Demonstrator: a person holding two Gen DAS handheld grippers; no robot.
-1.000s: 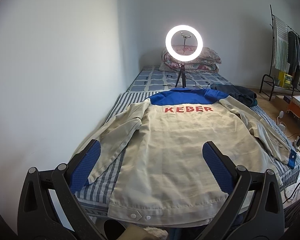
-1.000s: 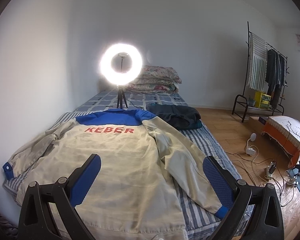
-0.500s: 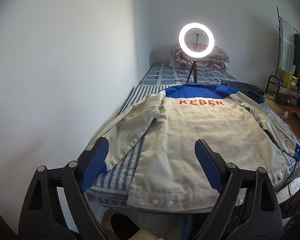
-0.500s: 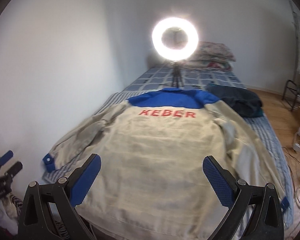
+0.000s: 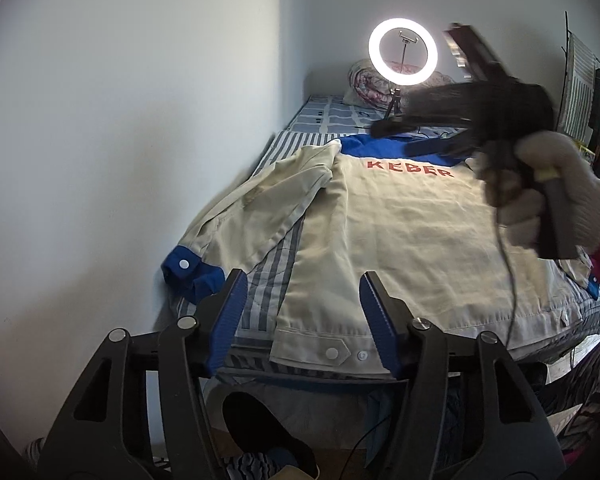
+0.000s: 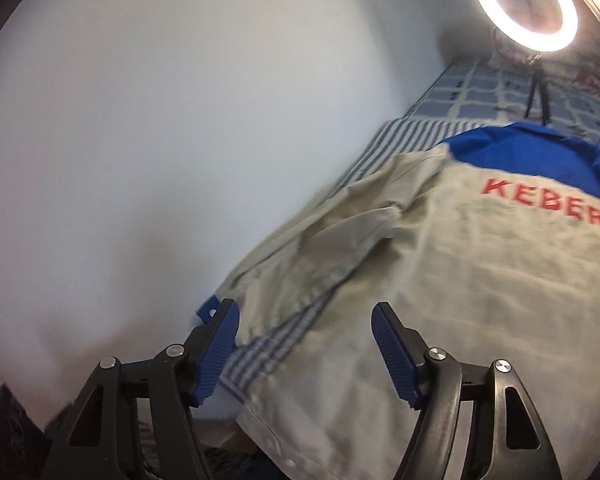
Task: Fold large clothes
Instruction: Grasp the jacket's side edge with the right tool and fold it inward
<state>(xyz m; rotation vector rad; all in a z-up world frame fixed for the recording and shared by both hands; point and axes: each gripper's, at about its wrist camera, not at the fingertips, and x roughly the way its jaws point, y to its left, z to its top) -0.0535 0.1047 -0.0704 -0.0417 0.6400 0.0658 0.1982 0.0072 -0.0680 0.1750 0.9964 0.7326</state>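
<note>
A beige work jacket (image 5: 400, 240) with a blue yoke and red "KEBER" lettering lies back up on the striped bed, sleeves spread. Its left sleeve (image 5: 256, 216) ends in a blue cuff (image 5: 184, 268) near the wall. My left gripper (image 5: 302, 320) is open and empty, above the jacket's near left hem corner. My right gripper (image 6: 304, 344) is open and empty, above the left sleeve (image 6: 312, 264) and the jacket (image 6: 480, 280). The right gripper also shows blurred in the left wrist view (image 5: 480, 116), held by a gloved hand over the jacket's right shoulder.
A lit ring light (image 5: 403, 53) on a small tripod stands on the bed behind the collar; it also shows in the right wrist view (image 6: 526, 4). Folded quilts (image 5: 364, 84) lie at the bed's head. A white wall (image 5: 140, 140) borders the bed's left side. A clothes rack (image 5: 592, 92) stands far right.
Both grippers have swung left and closer to the bed. The right gripper now reaches across the jacket toward the left sleeve and shows in the left wrist view. The jacket has not moved.
</note>
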